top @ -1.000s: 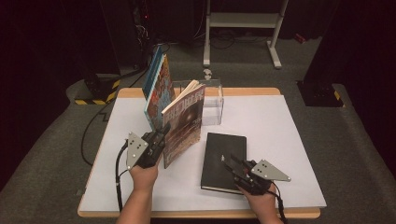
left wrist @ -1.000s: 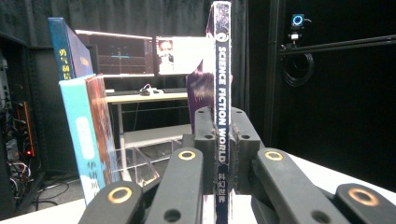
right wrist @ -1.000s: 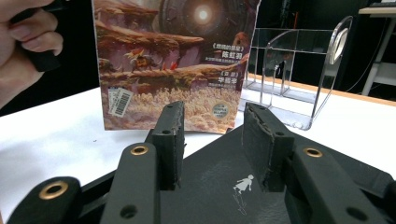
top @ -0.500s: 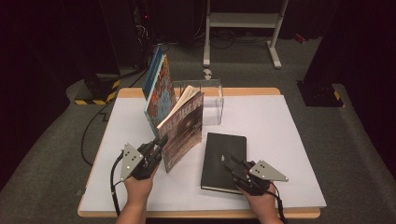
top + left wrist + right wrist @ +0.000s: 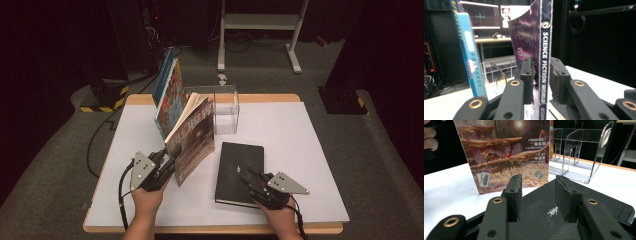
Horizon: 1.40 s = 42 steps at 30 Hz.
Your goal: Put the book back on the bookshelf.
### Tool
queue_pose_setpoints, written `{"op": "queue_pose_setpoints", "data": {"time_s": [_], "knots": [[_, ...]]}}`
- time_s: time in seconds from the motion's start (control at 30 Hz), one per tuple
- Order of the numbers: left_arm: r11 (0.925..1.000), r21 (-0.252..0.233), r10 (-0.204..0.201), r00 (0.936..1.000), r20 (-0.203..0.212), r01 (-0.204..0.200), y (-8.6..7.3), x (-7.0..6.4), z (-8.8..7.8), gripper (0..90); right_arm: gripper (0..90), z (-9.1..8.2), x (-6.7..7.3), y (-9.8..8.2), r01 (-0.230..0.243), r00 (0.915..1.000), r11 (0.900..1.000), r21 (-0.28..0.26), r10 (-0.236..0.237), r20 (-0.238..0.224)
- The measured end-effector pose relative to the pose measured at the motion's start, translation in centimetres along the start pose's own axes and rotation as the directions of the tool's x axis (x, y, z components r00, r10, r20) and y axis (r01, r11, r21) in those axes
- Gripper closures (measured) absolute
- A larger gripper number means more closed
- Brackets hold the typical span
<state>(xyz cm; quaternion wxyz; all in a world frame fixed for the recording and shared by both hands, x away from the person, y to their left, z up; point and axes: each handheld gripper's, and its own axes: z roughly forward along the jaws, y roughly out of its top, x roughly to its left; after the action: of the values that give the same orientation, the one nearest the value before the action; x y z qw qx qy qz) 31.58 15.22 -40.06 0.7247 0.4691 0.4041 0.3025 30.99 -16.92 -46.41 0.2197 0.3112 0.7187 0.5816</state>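
The magazine [image 5: 192, 145] is showing a dark purple spine with white lettering and a back cover painted in browns and golds with a white barcode patch, while the book [image 5: 240, 172] lying near the table's front edge is showing plain black with a tiny white figure on it. The taller book [image 5: 469, 55] behind is showing a light blue spine with yellow and white characters, and the stand [image 5: 224, 107] is looking clear against the white table [image 5: 310, 150].

I see a clear plastic rack [image 5: 226, 111] standing near the back of the white bench [image 5: 310, 150]. A blue book [image 5: 163, 82] stands up just left of the rack. Behind the bench a white metal stand [image 5: 260, 22] sits on the grey floor [image 5: 380, 150]. A yellow-and-black striped block [image 5: 102, 102] lies to the left.
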Motion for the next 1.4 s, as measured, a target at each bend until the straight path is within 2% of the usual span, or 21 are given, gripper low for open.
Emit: {"op": "queue_pose_setpoints", "data": {"time_s": [0.2,0.3,0.47,0.53,0.67,0.83,0.9,0.97,1.0,1.2,1.3,1.4], "knots": [[0.9977,0.058,0.037,0.9990,-0.026,-0.036,0.0,-0.1,1.6,68.8,57.6,0.0,0.1,0.0,0.003,1.0000,1.000,0.001,-0.003,-0.007],[0.9975,0.058,0.041,0.9988,-0.025,-0.040,0.2,-0.3,1.9,68.3,56.9,0.0,0.0,0.0,0.002,1.0000,1.000,0.004,-0.002,-0.004],[0.9982,0.057,0.023,0.9990,-0.038,-0.021,0.4,-0.3,2.4,67.0,56.3,0.2,-0.4,-0.1,0.004,1.0000,1.000,0.018,-0.005,0.008],[0.9979,0.064,0.006,0.9995,-0.032,-0.004,0.5,-0.1,2.6,68.7,56.2,0.2,-0.6,-0.2,0.002,0.9999,1.000,0.027,-0.003,0.012],[0.9986,0.052,0.005,0.9996,-0.026,-0.003,0.6,0.0,2.5,74.8,55.8,0.4,-1.1,-0.2,0.001,0.9998,0.999,0.048,-0.002,0.022],[0.9979,0.043,0.049,0.9986,-0.019,-0.048,0.3,-0.3,2.6,79.2,55.9,0.7,-2.4,-0.6,0.024,0.9977,0.994,0.111,-0.031,0.061],[0.9980,0.041,0.049,0.9984,-0.029,-0.047,0.3,-0.4,2.7,79.8,55.9,0.4,-2.8,-0.8,0.027,0.9970,0.991,0.131,-0.036,0.068],[0.9979,0.036,0.054,0.9975,-0.045,-0.053,0.2,-0.5,2.7,81.4,55.8,-0.2,-3.0,-1.0,0.026,0.9968,0.991,0.132,-0.036,0.072],[0.9983,0.036,0.048,0.9981,-0.039,-0.046,0.2,-0.5,2.6,82.1,55.8,-0.5,-3.1,-1.2,0.026,0.9966,0.991,0.129,-0.036,0.074],[0.9990,0.045,0.009,0.9991,-0.042,-0.007,0.4,-0.5,2.7,83.5,56.1,-1.8,-3.7,-1.9,-0.032,0.9971,0.996,0.081,0.027,0.071],[0.9989,0.047,-0.004,0.9988,-0.048,0.006,0.6,-0.5,2.8,83.7,56.3,-2.0,-3.7,-1.9,-0.039,0.9974,0.997,0.061,0.035,0.064],[0.9985,0.054,-0.003,0.9986,-0.054,0.006,0.7,-0.6,3.1,83.8,56.5,-1.9,-3.5,-2.0,-0.029,0.9982,0.997,0.069,0.025,0.054]]}}
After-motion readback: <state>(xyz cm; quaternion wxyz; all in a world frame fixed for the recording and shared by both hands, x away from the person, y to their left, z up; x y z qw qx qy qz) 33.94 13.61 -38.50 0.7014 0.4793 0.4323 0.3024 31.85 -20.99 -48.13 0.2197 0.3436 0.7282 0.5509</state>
